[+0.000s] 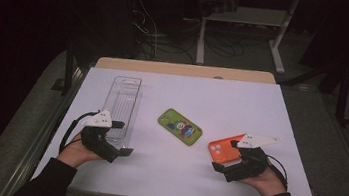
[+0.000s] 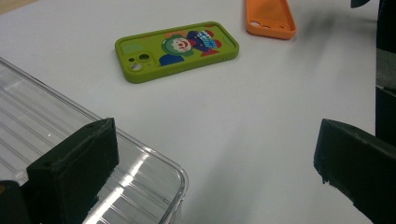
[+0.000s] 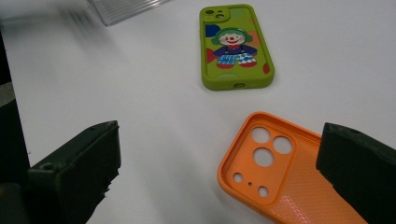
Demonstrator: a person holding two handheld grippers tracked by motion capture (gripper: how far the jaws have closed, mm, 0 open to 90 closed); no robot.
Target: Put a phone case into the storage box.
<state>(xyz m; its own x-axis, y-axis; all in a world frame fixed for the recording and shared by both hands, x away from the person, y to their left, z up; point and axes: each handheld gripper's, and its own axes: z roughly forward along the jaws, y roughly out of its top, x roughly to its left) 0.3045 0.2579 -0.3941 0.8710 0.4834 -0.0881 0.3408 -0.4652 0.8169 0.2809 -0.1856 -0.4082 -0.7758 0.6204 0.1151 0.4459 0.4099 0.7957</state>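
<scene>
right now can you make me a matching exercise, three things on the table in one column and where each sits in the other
Things:
1. clear ribbed plastic tray
2. green phone case with a clown picture
3. orange phone case with camera cut-outs

Places:
A. by the right hand-held gripper
B. middle of the white table
C. by the left hand-held gripper

Pairs: 1-C, 2-B, 3-A
</scene>
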